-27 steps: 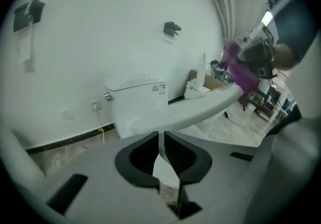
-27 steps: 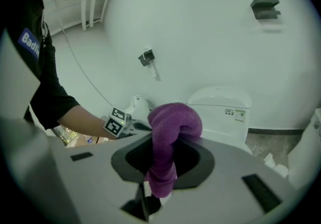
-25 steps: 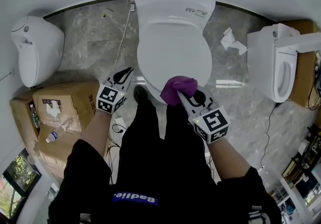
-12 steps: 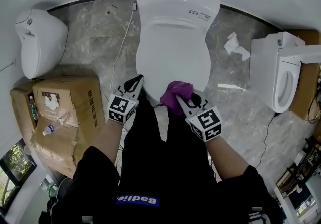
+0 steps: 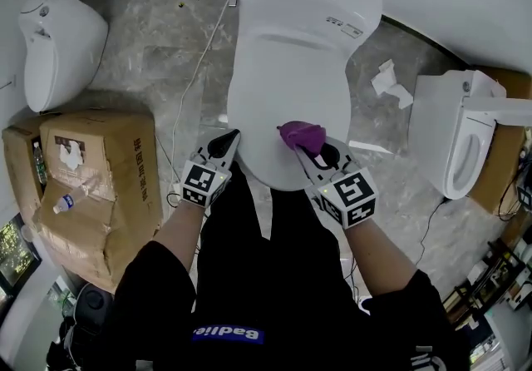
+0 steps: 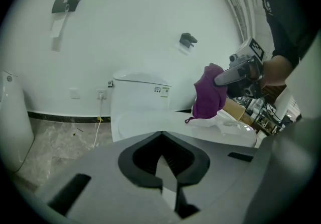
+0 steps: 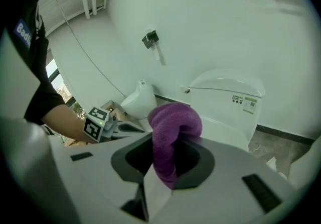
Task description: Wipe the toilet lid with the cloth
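On the front part of the white toilet lid (image 5: pixel 287 86), the purple cloth (image 5: pixel 301 135) sits bunched, clamped between the jaws of the right gripper (image 5: pixel 304 150). Just beside the lid's front-left rim, the left gripper (image 5: pixel 229 141) hovers, its 2 jaws together on nothing.

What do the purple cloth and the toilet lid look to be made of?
The purple cloth looks like soft fuzzy fabric, likely microfibre: visible nap, limp folds. The toilet lid looks smooth glossy white, probably hard plastic, possibly ceramic: even sheen, no texture.
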`<move>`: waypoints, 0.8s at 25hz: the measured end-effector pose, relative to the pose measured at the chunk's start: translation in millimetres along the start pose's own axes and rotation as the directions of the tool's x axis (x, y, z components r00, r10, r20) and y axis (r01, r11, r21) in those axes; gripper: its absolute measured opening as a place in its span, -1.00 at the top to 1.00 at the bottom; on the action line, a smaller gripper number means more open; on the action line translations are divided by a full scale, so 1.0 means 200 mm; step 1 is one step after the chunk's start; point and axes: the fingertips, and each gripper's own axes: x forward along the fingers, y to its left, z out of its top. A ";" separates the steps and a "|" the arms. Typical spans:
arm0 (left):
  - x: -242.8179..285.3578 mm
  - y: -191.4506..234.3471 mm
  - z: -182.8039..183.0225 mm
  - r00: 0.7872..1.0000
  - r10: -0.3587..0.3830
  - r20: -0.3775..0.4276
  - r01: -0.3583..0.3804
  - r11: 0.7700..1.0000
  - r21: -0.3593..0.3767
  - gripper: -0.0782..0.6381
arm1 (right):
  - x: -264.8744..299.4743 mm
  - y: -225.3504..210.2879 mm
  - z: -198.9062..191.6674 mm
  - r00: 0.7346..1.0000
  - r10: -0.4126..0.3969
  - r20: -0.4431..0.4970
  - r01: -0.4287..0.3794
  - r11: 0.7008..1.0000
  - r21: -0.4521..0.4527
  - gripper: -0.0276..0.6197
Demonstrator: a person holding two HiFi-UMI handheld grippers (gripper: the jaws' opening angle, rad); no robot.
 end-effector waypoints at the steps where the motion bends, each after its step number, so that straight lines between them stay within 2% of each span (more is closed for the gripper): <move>1: 0.01 0.00 0.00 1.000 -0.004 0.009 0.004 1.000 -0.002 0.73 | 0.03 -0.02 0.01 1.000 -0.004 0.001 0.004 1.000 -0.005 0.70; 4: 0.05 -0.01 0.00 0.999 -0.025 0.031 0.026 1.000 -0.006 0.73 | 0.12 -0.08 0.04 1.000 -0.022 0.006 0.022 1.000 -0.018 0.70; 10: 0.06 -0.03 -0.12 0.996 -0.083 0.038 0.082 0.997 0.008 0.73 | 0.37 -0.22 0.15 0.997 -0.071 0.001 0.071 0.995 -0.075 0.70; 20: 0.07 -0.07 -0.22 0.985 -0.155 0.072 0.152 0.988 0.038 0.73 | 0.92 -0.48 0.18 0.981 -0.135 -0.139 0.104 0.972 -0.211 0.70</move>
